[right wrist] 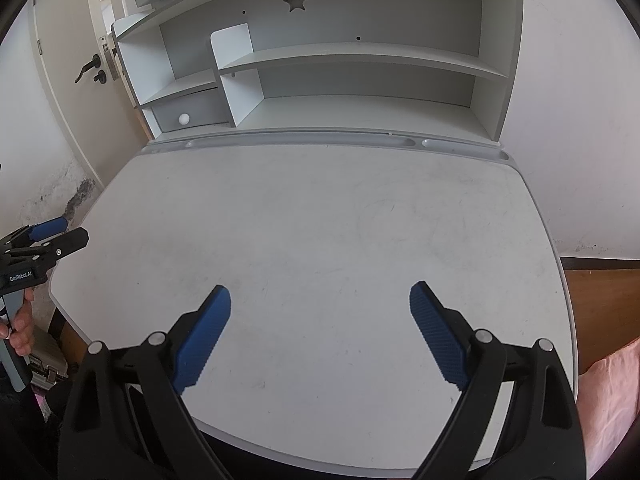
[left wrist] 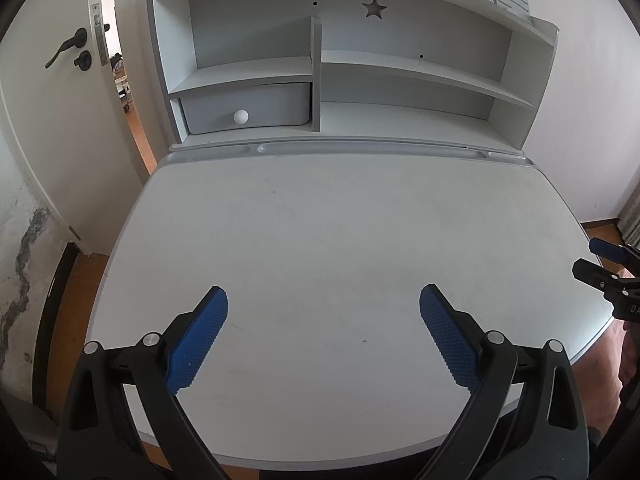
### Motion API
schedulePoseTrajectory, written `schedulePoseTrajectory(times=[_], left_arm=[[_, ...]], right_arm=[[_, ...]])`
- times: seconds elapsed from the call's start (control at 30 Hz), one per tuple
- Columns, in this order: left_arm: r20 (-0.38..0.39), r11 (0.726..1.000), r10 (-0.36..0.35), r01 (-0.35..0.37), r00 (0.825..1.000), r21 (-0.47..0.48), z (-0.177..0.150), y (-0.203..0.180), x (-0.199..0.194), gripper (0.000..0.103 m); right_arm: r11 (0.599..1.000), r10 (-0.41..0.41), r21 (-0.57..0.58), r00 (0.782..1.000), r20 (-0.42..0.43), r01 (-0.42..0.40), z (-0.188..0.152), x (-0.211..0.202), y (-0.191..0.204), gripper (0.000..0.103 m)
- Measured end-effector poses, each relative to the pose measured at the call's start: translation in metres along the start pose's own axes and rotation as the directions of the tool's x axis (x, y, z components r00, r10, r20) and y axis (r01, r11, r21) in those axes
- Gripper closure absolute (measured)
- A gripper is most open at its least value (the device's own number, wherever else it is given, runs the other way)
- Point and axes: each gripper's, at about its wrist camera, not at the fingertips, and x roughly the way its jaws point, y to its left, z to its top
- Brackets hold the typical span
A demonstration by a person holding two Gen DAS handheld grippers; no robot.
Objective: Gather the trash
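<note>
No trash shows in either view. My left gripper (left wrist: 323, 300) is open and empty, held above the front part of the white desk (left wrist: 320, 220). My right gripper (right wrist: 320, 298) is open and empty too, above the same desk (right wrist: 320, 208). The right gripper also shows at the right edge of the left wrist view (left wrist: 600, 264). The left gripper shows at the left edge of the right wrist view (right wrist: 60, 236), held by a hand.
A white hutch with shelves (left wrist: 400, 68) stands at the desk's back, with a grey drawer and its white knob (left wrist: 241, 116) at lower left. A door with a black handle (left wrist: 66, 50) is to the left. A pen groove (left wrist: 360, 148) runs along the desk's back edge.
</note>
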Motion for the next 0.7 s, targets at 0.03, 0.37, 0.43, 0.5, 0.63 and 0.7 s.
schedulePoseTrajectory(times=[0.03, 0.37, 0.43, 0.5, 0.63, 0.7], left_arm=[[0.000, 1.000, -0.001, 0.001, 1.000, 0.001, 0.0003, 0.0001, 0.0002, 0.009], [-0.001, 1.000, -0.002, 0.002, 1.000, 0.000, -0.0012, -0.0005, -0.0008, 0.009], [0.000, 1.000, 0.000, 0.000, 1.000, -0.001, -0.0017, -0.0006, -0.0007, 0.009], [-0.002, 1.000, -0.002, 0.002, 1.000, 0.000, -0.0011, -0.0001, 0.0006, 0.009], [-0.002, 1.000, -0.004, 0.004, 1.000, 0.000, -0.0005, 0.0005, 0.0007, 0.009], [-0.002, 1.000, -0.003, 0.003, 1.000, 0.001, -0.0005, 0.0000, 0.0007, 0.009]], right_arm=[[1.000, 0.001, -0.001, 1.000, 0.000, -0.001, -0.0002, -0.0002, -0.0001, 0.015], [1.000, 0.006, -0.003, 1.000, -0.002, -0.006, -0.0008, 0.0000, -0.0010, 0.015], [1.000, 0.007, -0.004, 1.000, -0.002, -0.007, -0.0008, 0.0002, -0.0008, 0.015], [1.000, 0.007, -0.006, 1.000, -0.003, -0.007, -0.0009, 0.0001, -0.0001, 0.015], [1.000, 0.008, -0.007, 1.000, -0.001, -0.008, -0.0007, -0.0007, 0.0000, 0.015], [1.000, 0.007, -0.008, 1.000, -0.001, -0.007, -0.0010, -0.0008, -0.0002, 0.015]])
